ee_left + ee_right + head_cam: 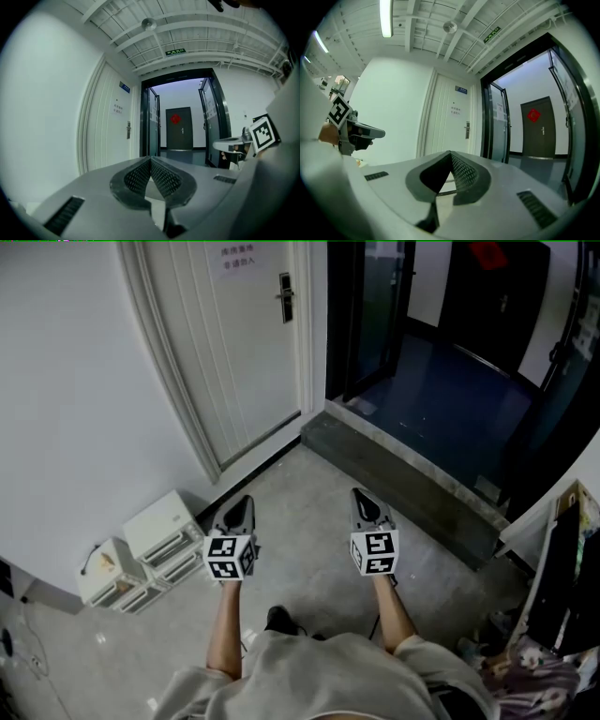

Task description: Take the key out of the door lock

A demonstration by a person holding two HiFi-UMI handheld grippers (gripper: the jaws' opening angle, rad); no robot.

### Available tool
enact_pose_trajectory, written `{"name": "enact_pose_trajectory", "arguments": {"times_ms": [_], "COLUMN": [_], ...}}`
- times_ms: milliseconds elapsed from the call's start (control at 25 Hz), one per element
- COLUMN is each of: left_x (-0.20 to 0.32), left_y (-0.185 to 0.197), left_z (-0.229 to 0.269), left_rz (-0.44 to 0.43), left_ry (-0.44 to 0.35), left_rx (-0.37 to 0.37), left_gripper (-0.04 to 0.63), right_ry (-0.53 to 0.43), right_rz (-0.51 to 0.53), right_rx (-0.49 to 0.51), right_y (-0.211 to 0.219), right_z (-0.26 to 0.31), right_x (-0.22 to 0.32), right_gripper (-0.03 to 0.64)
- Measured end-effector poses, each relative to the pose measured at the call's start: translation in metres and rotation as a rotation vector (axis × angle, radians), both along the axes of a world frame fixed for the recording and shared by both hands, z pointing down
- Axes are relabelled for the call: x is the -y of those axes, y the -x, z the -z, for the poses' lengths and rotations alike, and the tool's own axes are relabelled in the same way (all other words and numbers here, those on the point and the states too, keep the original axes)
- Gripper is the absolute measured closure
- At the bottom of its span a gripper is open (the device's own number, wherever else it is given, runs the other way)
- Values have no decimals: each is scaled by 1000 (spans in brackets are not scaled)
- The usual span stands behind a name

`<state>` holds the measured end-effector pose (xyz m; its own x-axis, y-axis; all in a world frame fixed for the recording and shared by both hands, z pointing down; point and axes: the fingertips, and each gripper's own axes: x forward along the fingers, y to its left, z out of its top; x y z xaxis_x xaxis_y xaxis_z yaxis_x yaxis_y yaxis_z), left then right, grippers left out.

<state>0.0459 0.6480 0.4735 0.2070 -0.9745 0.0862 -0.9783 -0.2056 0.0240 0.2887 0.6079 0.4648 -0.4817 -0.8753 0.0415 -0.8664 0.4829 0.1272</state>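
A white door (234, 343) stands shut in the far wall, with a dark lock plate and lever (286, 296) on its right edge. The lock plate (128, 130) is small in the left gripper view, and the lock plate (467, 130) is just as small in the right gripper view. No key can be made out at this distance. My left gripper (246, 504) and right gripper (361, 495) are held side by side over the floor, well short of the door. Both point level toward it. The left gripper (150, 158) and the right gripper (450, 152) are shut, tips together, with nothing between them.
Two white drawer units (161, 532) sit against the left wall. A grey stone step (403, 474) leads into a dark doorway with glass doors (375, 306). Down that corridor is a dark door (178, 129) bearing a red ornament. Clutter (562, 568) stands at the right.
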Motion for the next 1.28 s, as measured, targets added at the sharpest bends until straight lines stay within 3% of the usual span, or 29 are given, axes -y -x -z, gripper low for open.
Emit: {"name": "enact_pose_trajectory", "arguments": {"times_ms": [360, 1080, 1280], "left_x": [90, 384, 450], "left_y": [21, 153, 176], "left_z": [-15, 5, 3], "left_rz": [-20, -76, -102], "left_ry": [4, -17, -17], "left_rx": [-7, -33, -37], "left_gripper": [577, 577, 577], "right_ry": [-1, -22, -17], "right_rz": [-3, -37, -61], "right_rx": [-13, -51, -61], "right_y": [26, 164, 187], "right_z": [-10, 16, 11], "right_x": [84, 363, 420], "right_gripper": [594, 594, 594]}}
